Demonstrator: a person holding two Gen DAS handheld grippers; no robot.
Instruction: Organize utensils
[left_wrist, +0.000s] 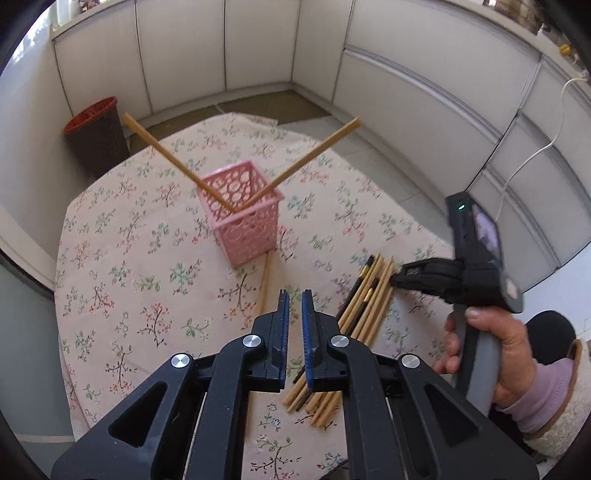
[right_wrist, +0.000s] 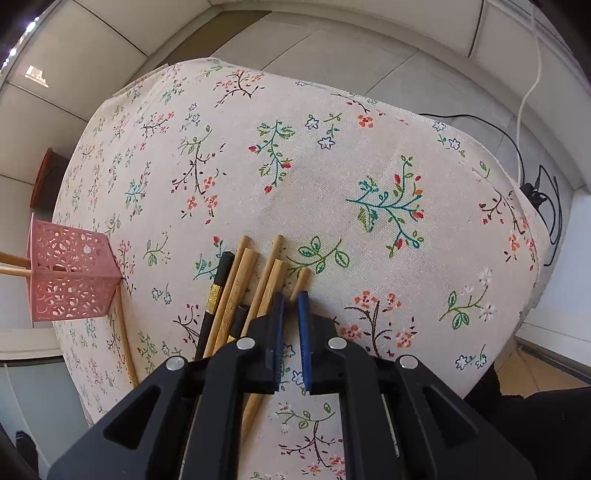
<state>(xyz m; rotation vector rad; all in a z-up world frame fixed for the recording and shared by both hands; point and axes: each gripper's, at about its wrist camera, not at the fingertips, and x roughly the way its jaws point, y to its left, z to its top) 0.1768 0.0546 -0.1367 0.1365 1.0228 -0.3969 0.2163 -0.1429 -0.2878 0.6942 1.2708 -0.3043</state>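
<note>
A dark bin with a red rim (left_wrist: 98, 136) stands on the floor beyond the worktop (left_wrist: 122, 236), left of the pink basket (left_wrist: 243, 214). Two wooden chopsticks (left_wrist: 173, 164) stand in that basket, leaning apart in a V, one tipped left and one right. A single chopstick (left_wrist: 264, 282) lies just in front of the basket, its long axis running toward it. The left hand-held gripper (left_wrist: 294, 295) hovers nearer than the basket, jaws slightly apart and holding nothing. Right of the basket lies the bundle of chopsticks (left_wrist: 364, 299), wooden and black, all lying parallel, tips pointing away. The right hand-held gripper (right_wrist: 290, 297) sits over the bundle's right edge, jaws narrowly parted, gripping nothing.
</note>
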